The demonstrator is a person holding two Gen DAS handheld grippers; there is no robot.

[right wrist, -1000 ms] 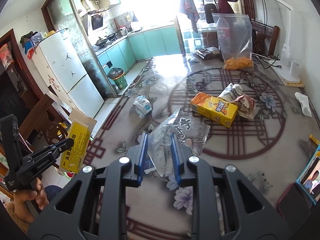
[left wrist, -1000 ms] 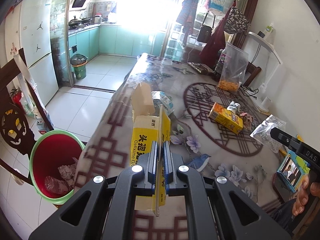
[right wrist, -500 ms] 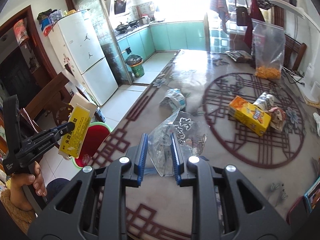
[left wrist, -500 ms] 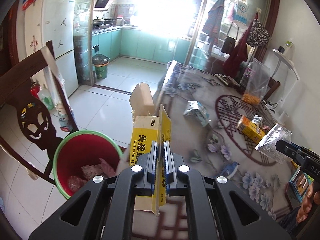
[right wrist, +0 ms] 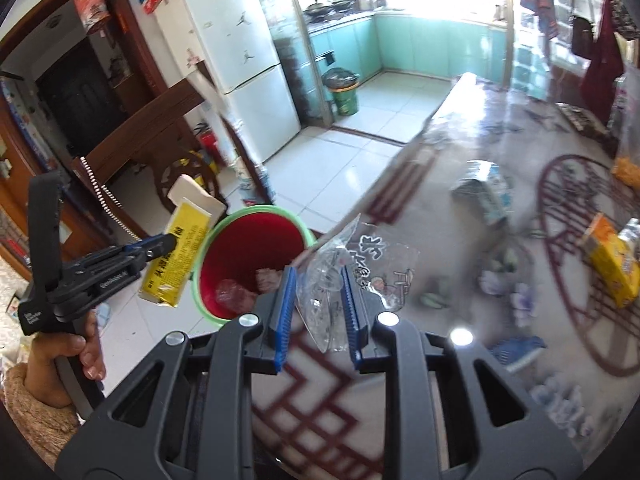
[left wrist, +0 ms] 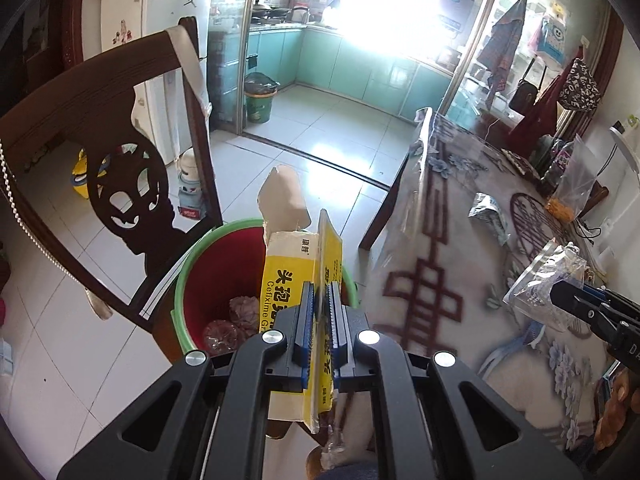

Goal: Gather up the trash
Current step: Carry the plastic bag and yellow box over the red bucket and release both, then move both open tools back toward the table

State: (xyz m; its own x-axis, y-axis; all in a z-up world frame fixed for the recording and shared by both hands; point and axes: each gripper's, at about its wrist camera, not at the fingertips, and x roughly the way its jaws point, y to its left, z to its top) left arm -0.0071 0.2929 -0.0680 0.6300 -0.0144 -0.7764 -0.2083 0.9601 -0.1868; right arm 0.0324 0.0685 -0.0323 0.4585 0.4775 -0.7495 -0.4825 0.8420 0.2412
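Observation:
My left gripper (left wrist: 323,304) is shut on a flattened yellow medicine box (left wrist: 294,276) with an open flap, held above the near rim of a red bin with a green rim (left wrist: 208,284). The box (right wrist: 176,256) and left gripper (right wrist: 166,242) also show in the right wrist view, just left of the bin (right wrist: 248,236). My right gripper (right wrist: 318,284) is shut on a clear printed plastic bag (right wrist: 360,264), held over the table edge beside the bin. The bag also shows in the left wrist view (left wrist: 540,276). Crumpled trash lies inside the bin.
A dark carved wooden chair (left wrist: 120,184) stands left of the bin. The table (right wrist: 440,240) holds a silver wrapper (right wrist: 484,192), an orange carton (right wrist: 612,264) and a bag of snacks (left wrist: 568,188). A second green bin (left wrist: 258,100) stands by the kitchen door.
Both grippers have swung left, off the table toward the red bin. The yellow box now hangs over the bin, and the plastic bag has come to the table edge.

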